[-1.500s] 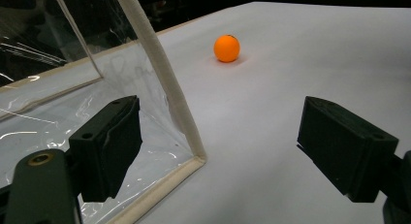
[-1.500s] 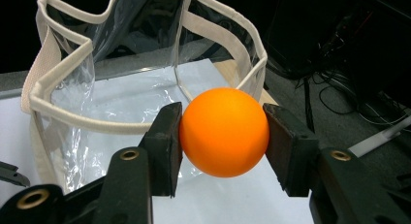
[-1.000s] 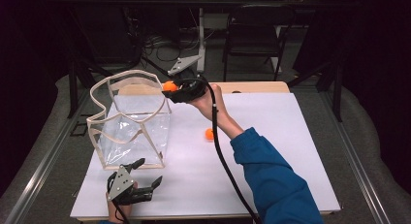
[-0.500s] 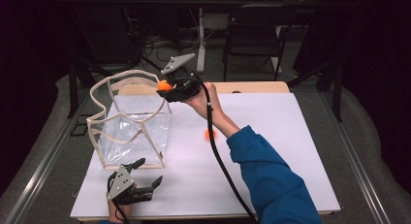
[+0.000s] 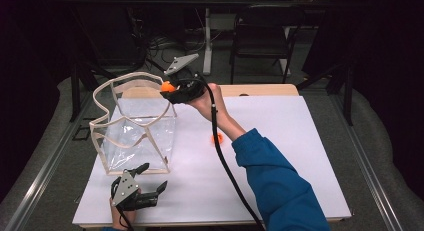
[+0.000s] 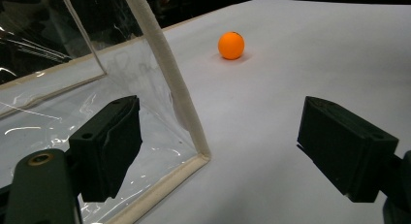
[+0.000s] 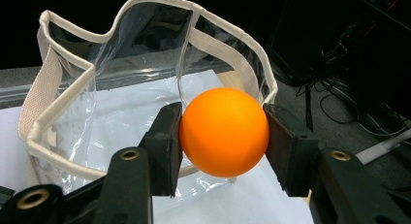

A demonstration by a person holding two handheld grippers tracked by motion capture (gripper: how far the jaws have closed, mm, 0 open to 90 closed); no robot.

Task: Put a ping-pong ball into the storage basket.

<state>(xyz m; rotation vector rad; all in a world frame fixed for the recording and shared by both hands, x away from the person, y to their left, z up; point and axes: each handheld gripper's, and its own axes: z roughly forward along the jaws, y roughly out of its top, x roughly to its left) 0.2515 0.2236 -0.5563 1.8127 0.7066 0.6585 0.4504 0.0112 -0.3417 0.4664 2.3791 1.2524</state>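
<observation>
Right gripper (image 5: 169, 88) clamped on an orange ball (image 7: 224, 132), one pad on each side, held up in the air at the far right corner of the clear plastic bag (image 5: 134, 125). Bag upright on the white desk (image 5: 280, 156), mouth open upward, cream fabric rim (image 7: 145, 3) wavy. Ball at rim height, just above and at the corner edge; open mouth lies down and to the left of the jaws in the high view, so judged next: a short carry left over the opening before release. No long axis on a ball, so any release angle serves. Second orange ball (image 6: 231, 45) loose on desk, right of bag. Left gripper (image 5: 150, 183) at near desk edge, jaws apart, idle, near bag's near right corner.
</observation>
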